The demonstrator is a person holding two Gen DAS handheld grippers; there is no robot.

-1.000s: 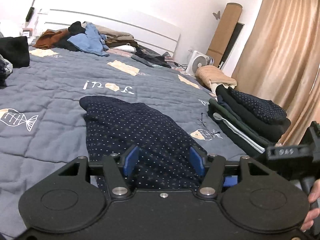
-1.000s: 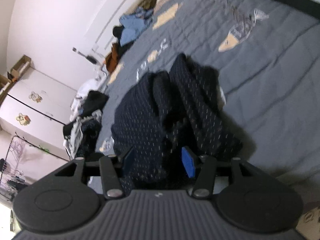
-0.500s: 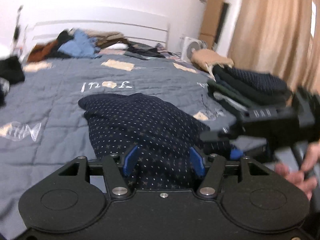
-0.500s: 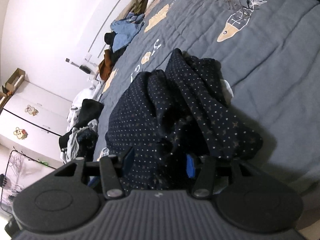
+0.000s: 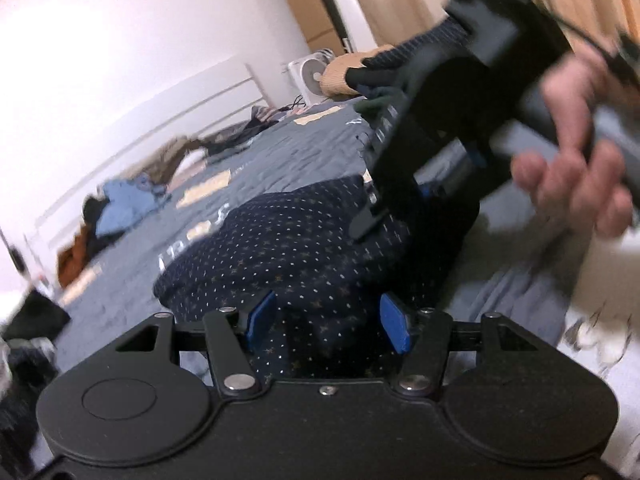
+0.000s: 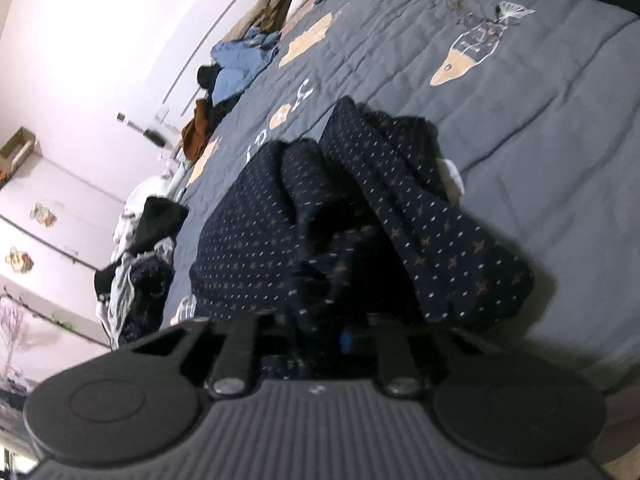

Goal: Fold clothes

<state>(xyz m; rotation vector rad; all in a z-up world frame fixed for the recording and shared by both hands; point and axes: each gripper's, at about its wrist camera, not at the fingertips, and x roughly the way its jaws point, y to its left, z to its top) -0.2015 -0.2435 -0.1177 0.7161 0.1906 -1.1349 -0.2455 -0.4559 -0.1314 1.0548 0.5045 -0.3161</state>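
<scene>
- The bed (image 6: 540,128), under its grey fish-print quilt, fills both views. My work lies at its near edge, with loose clothes heaped towards the headboard at about 11 o'clock in the right wrist view.
- The task's thing is the navy dotted garment (image 6: 280,240), bunched in a doubled-over mound on the quilt, directly at 12 o'clock from both grippers. A bit of white lining or label pokes out at its 2 o'clock edge.
- I judge it soft, light and limp. It drapes in thick rolls and holds no crease by itself, so it will sag wherever I do not support it. The weave looks matte, not slippery, and nothing about it is fragile.
- Layers will slide over each other, so I would pinch through all the plies at a corner or along a folded edge, not at the puffy middle.
- My left gripper (image 5: 326,322) stands spread, its blue pads either side of the near hem, cloth lying between them but not squeezed.
- My right gripper (image 6: 316,338) is buried in the fabric. In its own view the fingertips are hidden, and I cannot tell whether they are pinching. In the left view it comes in from 2 o'clock, its tip down on the mound.
- The person's hand (image 5: 576,152) grips the right handle, blurred.
</scene>
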